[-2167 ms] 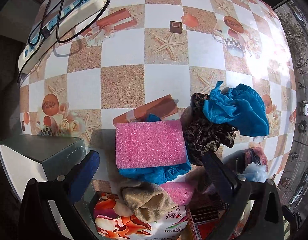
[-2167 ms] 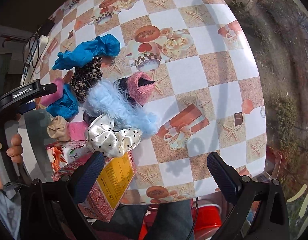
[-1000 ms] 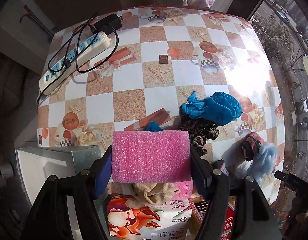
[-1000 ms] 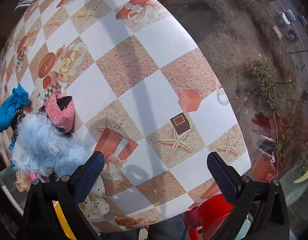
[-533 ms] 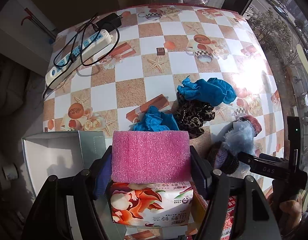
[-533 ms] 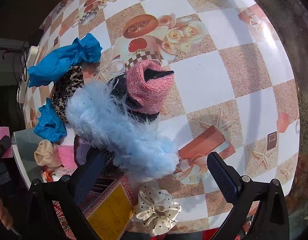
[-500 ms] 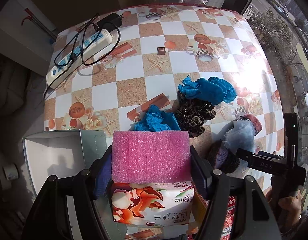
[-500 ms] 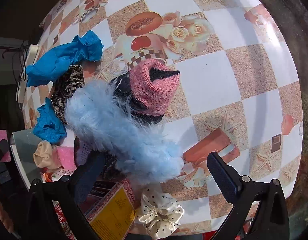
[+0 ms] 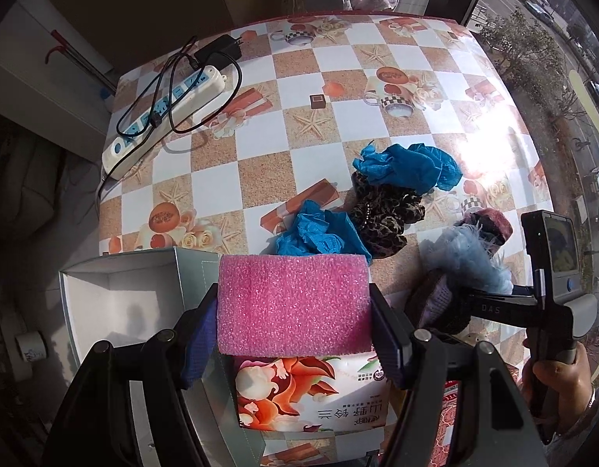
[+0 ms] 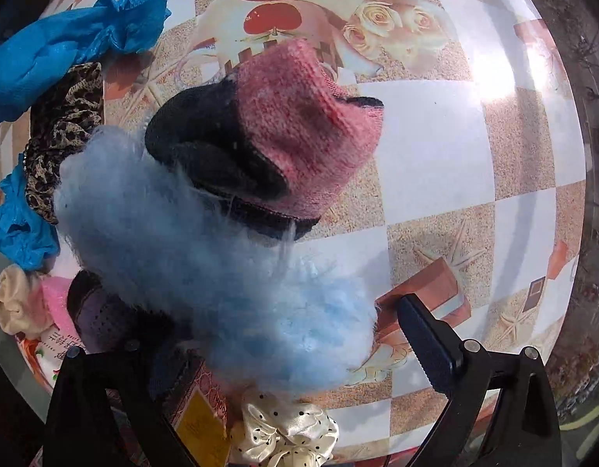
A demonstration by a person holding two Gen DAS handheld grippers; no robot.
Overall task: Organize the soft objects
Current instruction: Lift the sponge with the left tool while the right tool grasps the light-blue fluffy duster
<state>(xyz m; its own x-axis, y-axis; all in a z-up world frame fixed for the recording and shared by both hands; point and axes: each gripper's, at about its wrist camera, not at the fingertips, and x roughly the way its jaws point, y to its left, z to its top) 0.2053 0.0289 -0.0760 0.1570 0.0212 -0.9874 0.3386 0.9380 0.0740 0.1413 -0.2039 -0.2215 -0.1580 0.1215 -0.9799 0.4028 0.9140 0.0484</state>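
The left gripper [image 9: 293,329] clamps a pink sponge [image 9: 292,303]. The right gripper [image 10: 291,334] has just been closing around blue fluff [image 10: 221,272]; contact unclear.

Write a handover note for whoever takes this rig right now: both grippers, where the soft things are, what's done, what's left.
Left gripper: shut on the pink foam sponge, held above the tissue pack, beside the open grey box.
Right gripper: its fingers have just been closing around the fluffy blue piece; whether they press it yet is unclear.
On the table: two blue cloths, leopard scrunchie, pink-and-black knit, white dotted scrunchie.
Done: the sponge is picked up.
Left: nothing shows in the box; everything remains to be sorted.
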